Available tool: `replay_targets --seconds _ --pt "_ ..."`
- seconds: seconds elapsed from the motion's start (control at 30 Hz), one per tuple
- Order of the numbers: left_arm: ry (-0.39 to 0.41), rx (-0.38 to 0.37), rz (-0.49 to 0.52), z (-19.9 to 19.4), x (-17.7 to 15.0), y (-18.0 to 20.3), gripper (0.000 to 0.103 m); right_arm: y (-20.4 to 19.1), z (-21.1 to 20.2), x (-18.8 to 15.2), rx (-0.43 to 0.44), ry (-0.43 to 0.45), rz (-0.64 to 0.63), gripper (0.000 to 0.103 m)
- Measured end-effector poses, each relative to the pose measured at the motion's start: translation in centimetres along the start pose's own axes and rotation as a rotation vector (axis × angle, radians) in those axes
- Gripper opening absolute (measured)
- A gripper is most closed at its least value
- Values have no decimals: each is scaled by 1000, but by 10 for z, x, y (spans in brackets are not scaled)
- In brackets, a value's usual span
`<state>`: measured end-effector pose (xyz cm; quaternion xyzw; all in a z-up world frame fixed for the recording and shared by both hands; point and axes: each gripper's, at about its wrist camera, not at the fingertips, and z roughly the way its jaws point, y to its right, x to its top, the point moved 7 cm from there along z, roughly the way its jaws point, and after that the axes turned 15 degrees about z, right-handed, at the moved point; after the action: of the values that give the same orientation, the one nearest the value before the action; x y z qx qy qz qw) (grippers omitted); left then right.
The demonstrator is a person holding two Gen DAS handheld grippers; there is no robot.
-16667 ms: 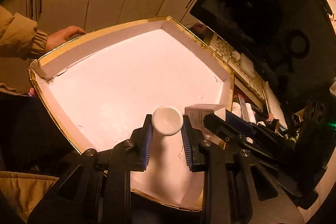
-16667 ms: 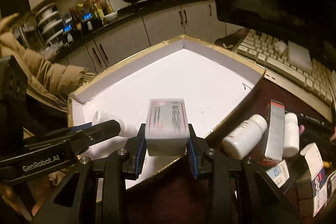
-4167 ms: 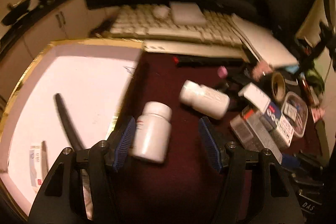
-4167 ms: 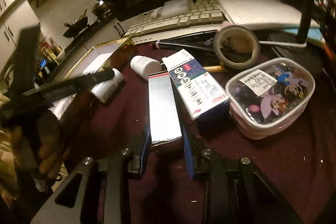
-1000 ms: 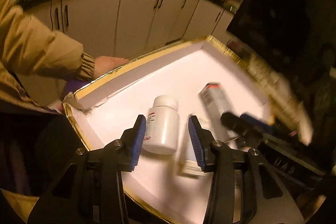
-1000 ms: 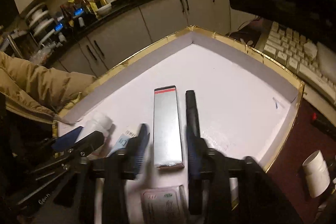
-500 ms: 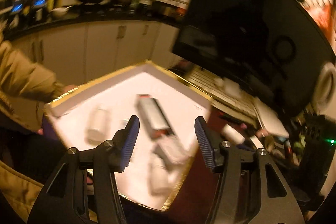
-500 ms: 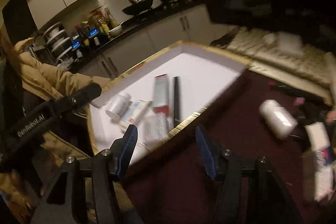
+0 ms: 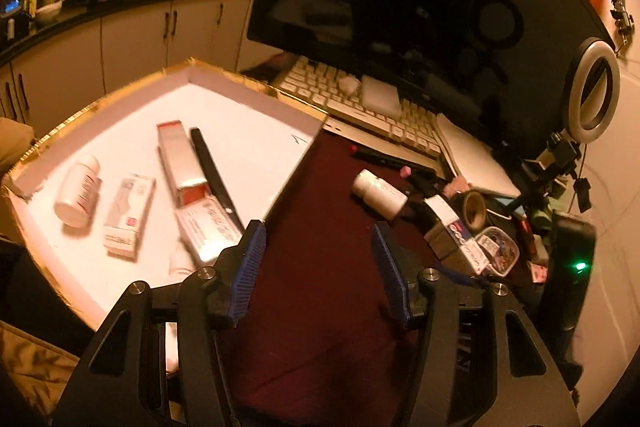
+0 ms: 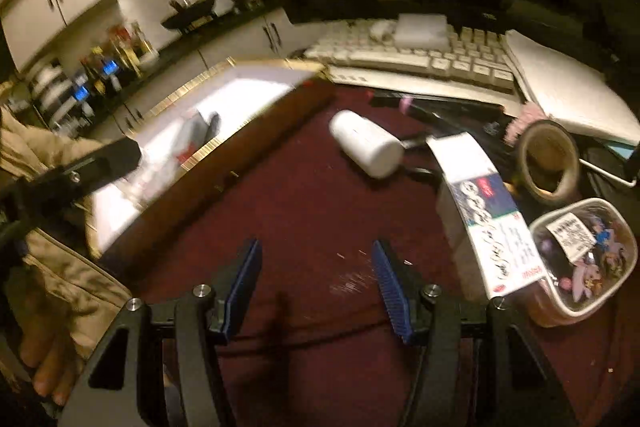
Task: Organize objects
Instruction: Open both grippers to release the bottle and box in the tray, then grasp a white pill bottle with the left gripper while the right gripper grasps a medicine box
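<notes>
Blurring smears the tray (image 10: 256, 73) in the right view, where the left gripper (image 10: 100, 163) hides its contents. Both the left gripper (image 9: 318, 267), its jaws having just widened, and right gripper (image 10: 316, 279) gape empty over the red cloth (image 9: 320, 307). Farther off a white bottle (image 10: 366, 143) lies beside a box (image 10: 488, 223), before the keyboard (image 10: 420, 55).

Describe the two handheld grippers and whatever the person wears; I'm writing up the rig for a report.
Both the left gripper and right gripper are black, with angular cut-out arms, silver bolt heads and ribbed blue pads. In the right view a tan padded jacket sleeve shows at the left edge. No cables show on either gripper.
</notes>
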<state>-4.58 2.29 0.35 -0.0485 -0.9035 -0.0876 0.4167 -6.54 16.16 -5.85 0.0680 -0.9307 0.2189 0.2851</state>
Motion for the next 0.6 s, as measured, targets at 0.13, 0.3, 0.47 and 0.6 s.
replay_targets --seconds 0.13,0.3,0.47,0.6 --pt "-7 -15 -6 6 -5 5 55 8 0 -10 -2 -29 15 58" --pt "-47 -71 -41 22 -9 9 55 10 -2 -18 -6 -15 0 59" --pt "-33 -58 -34 17 -6 4 55 6 -3 -19 9 4 -5 66" --pt "-40 -55 -58 16 -9 -4 55 2 1 -16 -30 -17 -30 67"
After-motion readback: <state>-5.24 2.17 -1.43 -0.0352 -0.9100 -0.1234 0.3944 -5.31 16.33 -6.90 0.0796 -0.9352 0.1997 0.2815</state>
